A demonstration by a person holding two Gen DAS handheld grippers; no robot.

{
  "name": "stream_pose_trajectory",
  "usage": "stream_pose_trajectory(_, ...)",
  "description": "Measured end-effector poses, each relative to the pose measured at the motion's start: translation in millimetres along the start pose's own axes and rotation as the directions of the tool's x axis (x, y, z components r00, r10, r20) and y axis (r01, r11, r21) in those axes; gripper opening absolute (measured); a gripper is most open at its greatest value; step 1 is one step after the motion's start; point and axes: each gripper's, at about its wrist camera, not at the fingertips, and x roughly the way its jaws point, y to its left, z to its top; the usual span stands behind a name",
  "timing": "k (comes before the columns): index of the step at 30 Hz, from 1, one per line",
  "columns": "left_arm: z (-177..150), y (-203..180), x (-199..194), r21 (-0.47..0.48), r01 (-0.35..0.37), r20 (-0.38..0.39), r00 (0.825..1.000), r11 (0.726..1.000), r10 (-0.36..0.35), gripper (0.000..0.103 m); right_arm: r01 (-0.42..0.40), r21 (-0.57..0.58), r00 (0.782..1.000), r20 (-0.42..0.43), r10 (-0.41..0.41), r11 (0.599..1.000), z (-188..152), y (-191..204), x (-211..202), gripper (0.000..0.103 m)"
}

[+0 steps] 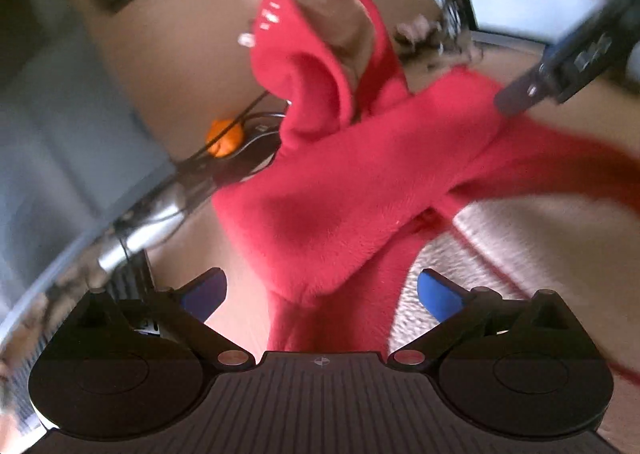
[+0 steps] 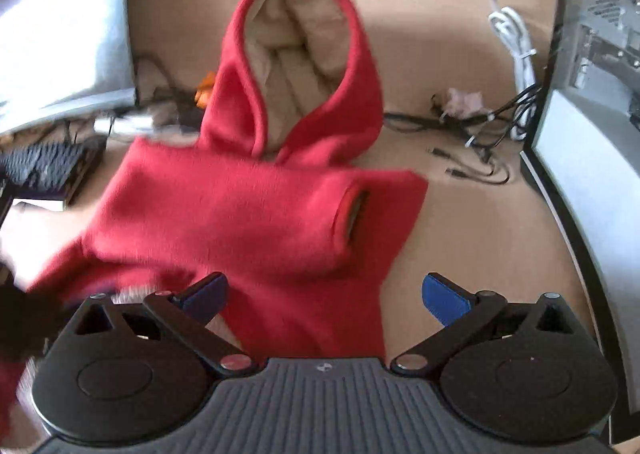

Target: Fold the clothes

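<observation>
A red hoodie point(image 2: 240, 214) lies on a tan table point(image 2: 460, 234), its hood point(image 2: 296, 66) spread open away from both cameras and showing a beige lining point(image 2: 304, 34). One sleeve point(image 2: 288, 214) is folded across the body, its cuff opening facing right in the right wrist view. In the left wrist view the hoodie point(image 1: 340, 194) looks bunched and motion-blurred, and a fold of it runs down between the left gripper's fingers.

The left gripper point(image 1: 322, 290) stands wide open, its blue pads point(image 1: 440, 294) apart on either side of the red cloth; whether either pad touches the cloth cannot be told. The right gripper point(image 2: 324, 294) is also wide open, poised over the near edge of the hoodie and gripping nothing. It shows again at the upper right of the left wrist view point(image 1: 516, 96), its tip at the red fabric, though blur hides any contact.

Behind the hoodie lie black cables point(image 2: 460, 126), a white cable point(image 2: 516, 38) and a small orange object point(image 1: 224, 138). A keyboard point(image 2: 44, 166) sits at the left, and a grey metal case point(image 2: 600, 54) at the right.
</observation>
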Motion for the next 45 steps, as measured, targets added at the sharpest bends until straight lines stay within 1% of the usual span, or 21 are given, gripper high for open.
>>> stream_pose_trajectory(4, 4.8, -10.8, 22.0, 0.106, -0.112, 0.015, 0.994, 0.988, 0.111, 0.103, 0.003, -0.119, 0.999, -0.036, -0.007, 0.993, -18.5, 14.1, 8.8, 0.103)
stream_pose_trajectory(6, 12.0, -5.2, 30.5, 0.096, -0.143, 0.012, 0.99, 0.985, 0.142, 0.103, 0.005, -0.189, 0.999, -0.041, -0.013, 0.982, -26.5, 22.1, 12.7, 0.103)
stream_pose_trajectory(9, 24.0, 22.9, 30.3, -0.058, -0.167, 0.01, 0.986, 0.984, 0.168, 0.103, -0.021, -0.262, 0.999, -0.043, 0.01, 0.965, -33.8, 32.4, 17.8, 0.103)
stream_pose_trajectory(10, 27.3, 33.8, 28.8, -0.119, -0.18, 0.01, 0.983, 0.976, 0.182, 0.103, -0.017, -0.287, 0.999, -0.03, 0.009, 0.958, -35.0, 35.8, 17.4, 0.103)
stream_pose_trajectory(12, 26.5, 59.2, 21.2, -0.244, -0.227, 0.006, 0.972, 0.943, 0.235, 0.103, -0.016, -0.332, 1.0, -0.011, 0.013, 0.943, -35.9, 41.4, 17.4, 0.103)
stream_pose_trajectory(13, 25.5, 72.3, 17.0, -0.306, -0.25, 0.001, 0.965, 0.919, 0.263, 0.103, -0.02, -0.352, 1.0, -0.007, 0.019, 0.936, -35.7, 43.5, 17.9, 0.103)
stream_pose_trajectory(15, 15.0, 101.7, 8.7, -0.422, -0.305, -0.037, 0.947, 0.853, 0.32, 0.103, -0.032, -0.372, 0.999, -0.005, 0.033, 0.928, -34.6, 45.4, 19.5, 0.103)
stream_pose_trajectory(18, -11.9, 149.6, -4.4, -0.577, -0.376, -0.124, 0.918, 0.725, 0.377, 0.103, -0.05, -0.396, 0.999, -0.009, 0.05, 0.917, -32.5, 49.5, 22.5, 0.103)
stream_pose_trajectory(20, -37.3, 177.6, -12.1, -0.651, -0.401, -0.184, 0.907, 0.645, 0.378, 0.103, -0.058, -0.411, 0.998, -0.015, 0.057, 0.91, -30.3, 53.3, 24.9, 0.103)
stream_pose_trajectory(24, -83.1, 212.4, -19.6, -0.736, -0.411, -0.261, 0.906, 0.538, 0.334, 0.103, -0.061, -0.467, 0.998, -0.015, 0.061, 0.882, -28.6, 69.7, 26.0, 0.103)
stream_pose_trajectory(26, -99.2, 221.9, -28.0, -0.75, -0.463, -0.304, 0.876, 0.473, 0.374, 0.103, -0.032, -0.513, 0.999, 0.008, 0.042, 0.858, -29.9, 78.9, 25.3, 0.103)
stream_pose_trajectory(27, -107.8, 227.7, -34.6, -0.747, -0.515, -0.342, 0.84, 0.42, 0.421, 0.103, -0.023, -0.532, 0.999, 0.014, 0.036, 0.847, -30.4, 81.9, 24.7, 0.103)
stream_pose_trajectory(28, -115.5, 234.1, -40.8, -0.748, -0.546, -0.37, 0.814, 0.376, 0.447, 0.103, -0.015, -0.55, 0.999, 0.021, 0.031, 0.835, -30.8, 84.6, 24.1, 0.103)
stream_pose_trajectory(30, -135.3, 252.3, -53.7, -0.781, -0.537, -0.39, 0.818, 0.319, 0.422, 0.103, -0.013, -0.562, 1.0, 0.005, 0.018, 0.827, -25.7, 88.5, 22.9, 0.103)
stream_pose_trajectory(31, -143.6, 258.3, -59.7, -0.791, -0.531, -0.396, 0.823, 0.303, 0.407, 0.103, -0.006, -0.547, 1.0, 0.004, 0.01, 0.837, -22.2, 88.7, 20.8, 0.103)
stream_pose_trajectory(33, -152.3, 260.9, -68.7, -0.788, -0.523, -0.39, 0.833, 0.325, 0.394, 0.103, 0.019, -0.526, 1.0, 0.022, -0.009, 0.85, -14.9, 93.2, 16.8, 0.103)
stream_pose_trajectory(36, -153.4, 251.6, -74.6, -0.781, -0.483, -0.344, 0.862, 0.395, 0.373, 0.103, 0.079, -0.519, 0.996, 0.077, -0.045, 0.851, -3.6, 107.6, 11.6, 0.103)
stream_pose_trajectory(40, -148.5, 229.9, -78.1, -0.773, -0.416, -0.284, 0.902, 0.479, 0.326, 0.103, 0.205, -0.638, 0.978, 0.17, -0.124, 0.743, -2.2, 150.3, 33.1, 0.103)
stream_pose_trajectory(42, -145.8, 219.4, -80.2, -0.763, -0.381, -0.252, 0.919, 0.523, 0.303, 0.103, 0.224, -0.699, 0.974, 0.166, -0.151, 0.679, -4.9, 170.2, 51.5, 0.103)
stream_pose_trajectory(43, -144.5, 213.9, -82.0, -0.756, -0.364, -0.236, 0.927, 0.544, 0.292, 0.103, 0.259, -0.722, 0.966, 0.192, -0.174, 0.641, -7.0, 178.0, 60.4, 0.103)
stream_pose_trajectory(45, -141.7, 203.0, -84.7, -0.745, -0.324, -0.204, 0.943, 0.584, 0.263, 0.103, 0.393, -0.727, 0.919, 0.299, -0.256, 0.562, -7.4, 184.9, 74.3, 0.103)
